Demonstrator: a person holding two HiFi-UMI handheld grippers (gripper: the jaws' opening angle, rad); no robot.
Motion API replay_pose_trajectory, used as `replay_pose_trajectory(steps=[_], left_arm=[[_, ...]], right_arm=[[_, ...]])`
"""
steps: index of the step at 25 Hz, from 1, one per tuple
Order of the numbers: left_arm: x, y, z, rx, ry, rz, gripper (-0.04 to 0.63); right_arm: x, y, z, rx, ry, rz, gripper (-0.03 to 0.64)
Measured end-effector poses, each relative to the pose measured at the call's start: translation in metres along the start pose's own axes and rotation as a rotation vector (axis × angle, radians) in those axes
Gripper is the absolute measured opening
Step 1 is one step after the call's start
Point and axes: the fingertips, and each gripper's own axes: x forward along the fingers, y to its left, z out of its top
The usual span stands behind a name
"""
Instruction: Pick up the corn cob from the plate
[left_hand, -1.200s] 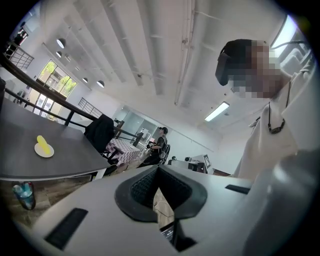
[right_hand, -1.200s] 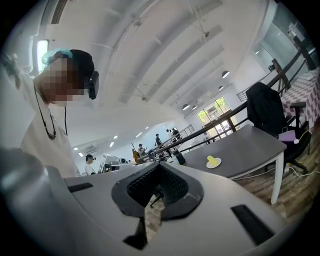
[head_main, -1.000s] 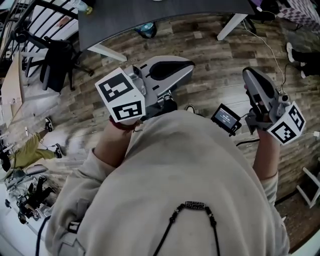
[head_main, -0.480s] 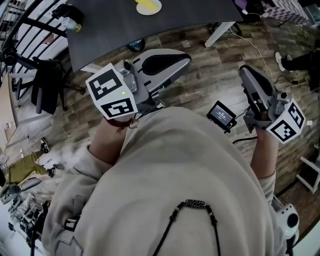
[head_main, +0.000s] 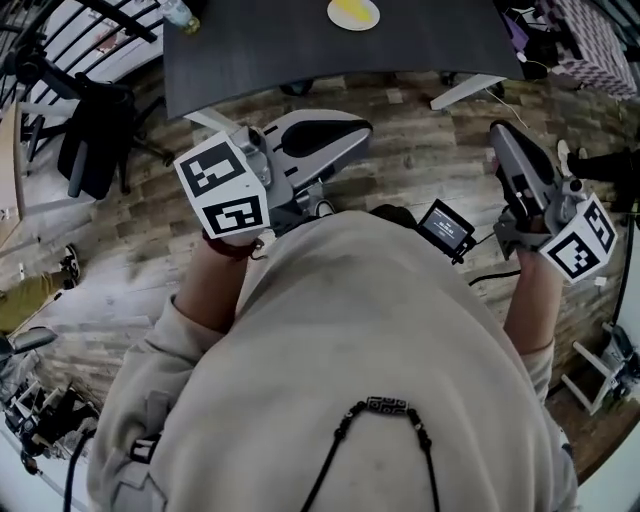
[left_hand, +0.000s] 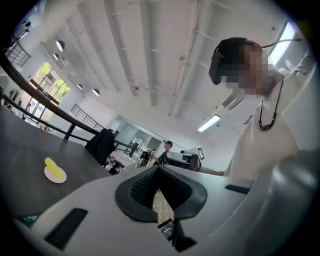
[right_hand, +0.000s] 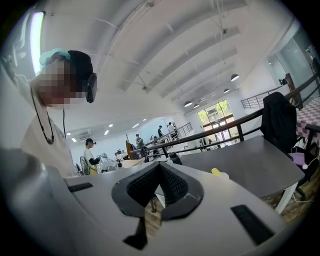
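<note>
Left gripper (left_hand: 159, 175) and right gripper (right_hand: 159, 172) both have their jaws together, with nothing between them. Wood-plank floor (head_main: 420, 160) lies beneath. At 12 o'clock a dark table (head_main: 300, 50) carries a plate (head_main: 375, 18). The corn cob (head_main: 352, 12) lies flat on it, long axis roughly 9-to-3; its tip is indistinguishable.

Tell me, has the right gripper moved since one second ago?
Yes. The right gripper has come nearer to the dark table, judged by its white leg.
</note>
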Motion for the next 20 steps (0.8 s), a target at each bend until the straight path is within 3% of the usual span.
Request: replay_pose_trajectory(steps=[6, 11, 14, 16, 20], left_arm=[[-0.049, 0.026, 0.015, -0.002, -0.089, 0.096, 0.002], [-0.107, 0.038, 0.027, -0.123, -0.288, 0.195, 0.002], [-0.133, 0.048, 0.028, -0.100, -0.303, 0.284, 0.002], [-0.139, 0.055, 0.030, -0.096, -0.316, 0.326, 0.002], [-0.125, 0.060, 0.028, -0.088, -0.301, 0.325, 0.002]], right_arm=[[0.050, 0.002, 0.007, -0.024, 0.063, 0.075, 0.015], [0.092, 0.007, 0.009, -0.051, 0.113, 0.156, 0.015], [0.122, 0.016, 0.018, -0.093, 0.126, 0.218, 0.015], [0.134, 0.011, 0.015, -0.066, 0.141, 0.238, 0.015], [0.141, -0.007, 0.012, -0.025, 0.151, 0.234, 0.015]])
